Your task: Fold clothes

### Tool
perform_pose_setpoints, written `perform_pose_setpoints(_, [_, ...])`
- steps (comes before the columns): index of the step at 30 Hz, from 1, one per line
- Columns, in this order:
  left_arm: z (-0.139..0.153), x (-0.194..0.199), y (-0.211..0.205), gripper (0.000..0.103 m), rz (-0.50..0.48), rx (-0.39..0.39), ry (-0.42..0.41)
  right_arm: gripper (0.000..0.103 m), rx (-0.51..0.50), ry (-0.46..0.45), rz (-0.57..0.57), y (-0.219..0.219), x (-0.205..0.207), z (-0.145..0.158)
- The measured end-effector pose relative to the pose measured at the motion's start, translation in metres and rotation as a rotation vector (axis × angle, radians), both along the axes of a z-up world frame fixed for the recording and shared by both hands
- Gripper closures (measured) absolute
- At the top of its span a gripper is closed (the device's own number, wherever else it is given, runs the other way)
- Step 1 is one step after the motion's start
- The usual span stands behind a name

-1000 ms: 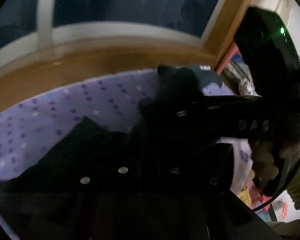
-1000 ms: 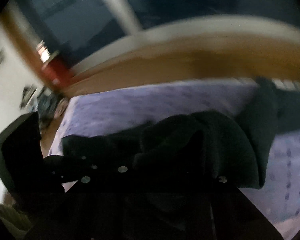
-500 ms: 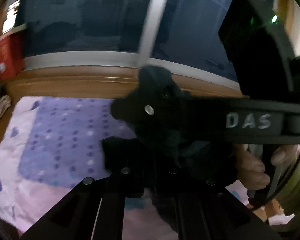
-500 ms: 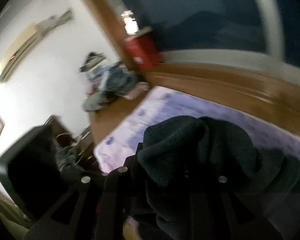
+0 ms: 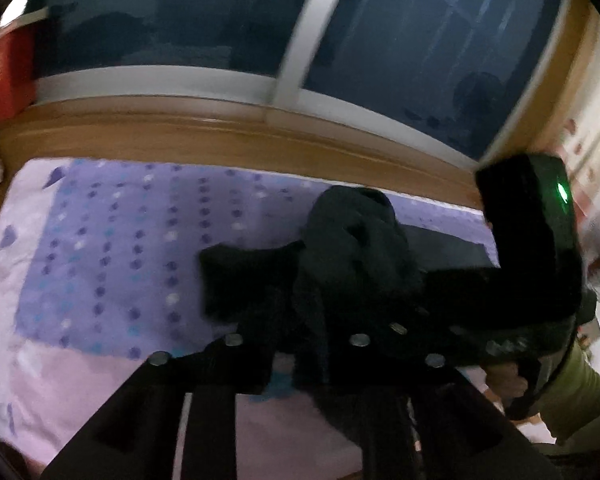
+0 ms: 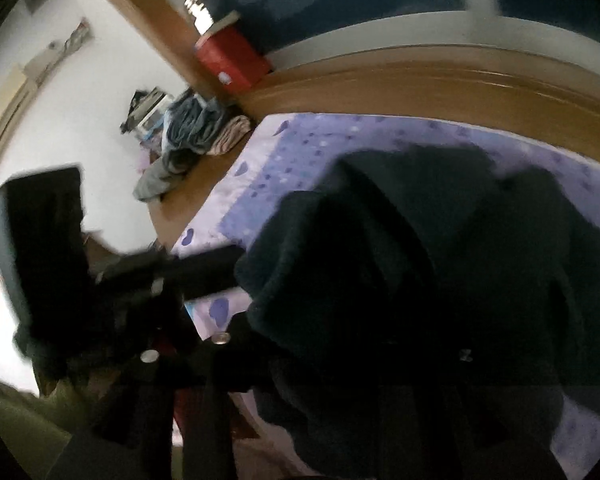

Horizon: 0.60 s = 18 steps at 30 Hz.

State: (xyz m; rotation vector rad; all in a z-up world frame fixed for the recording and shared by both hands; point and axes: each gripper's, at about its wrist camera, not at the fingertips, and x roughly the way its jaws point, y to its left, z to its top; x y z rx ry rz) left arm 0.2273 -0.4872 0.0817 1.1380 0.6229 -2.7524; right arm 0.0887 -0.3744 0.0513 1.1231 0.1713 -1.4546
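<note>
Garment (image 5: 352, 240) – one, dark (bunched); two grippers, jaws opening.

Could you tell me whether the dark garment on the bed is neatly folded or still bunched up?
Bunched up: the dark garment rises in a rumpled heap on the purple dotted bedspread, with no flat folded edges.

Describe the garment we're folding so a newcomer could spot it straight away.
Start at the dark window with its wooden sill; below it lies a purple dotted blanket. The dark garment is bunched on that blanket, the only near-black fabric on it, unlike the grey and striped clothes pile off the blanket's edge.
</note>
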Motion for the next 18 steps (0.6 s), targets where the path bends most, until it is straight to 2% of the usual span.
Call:
perform_pose_setpoints(2, [0.002,-0.013,0.007,0.077,-0.055,0.003,0.009,0.052,-0.022,0.007,-0.043,0.031,-0.006,0.01])
perform_pose_setpoints(3, [0.003,-0.018,0.01,0.076,-0.073,0.009,0.008,0.039,-0.037,0.01,-0.072,0.047,-0.01,0.017])
perform_pose_setpoints(5, [0.003,-0.03,0.015,0.076,-0.11,0.031,0.004,0.025,-0.046,0.025,-0.124,0.077,-0.019,0.025])
perform_pose_setpoints(8, [0.003,-0.045,0.026,0.076,-0.151,0.061,-0.003,0.025,-0.039,0.05,-0.202,0.124,-0.033,0.033])
perform_pose_setpoints(12, [0.009,-0.057,0.036,0.076,-0.182,0.075,0.004,0.025,0.079,0.098,-0.361,0.178,-0.062,0.025])
perform_pose_setpoints(16, [0.016,-0.066,0.045,0.076,-0.2,0.076,0.006,0.025,0.237,0.24,-0.498,0.208,-0.099,0.0])
perform_pose_setpoints(18, [0.018,-0.069,0.049,0.075,-0.198,0.066,-0.003,0.026,0.323,0.298,-0.504,0.207,-0.111,-0.02])
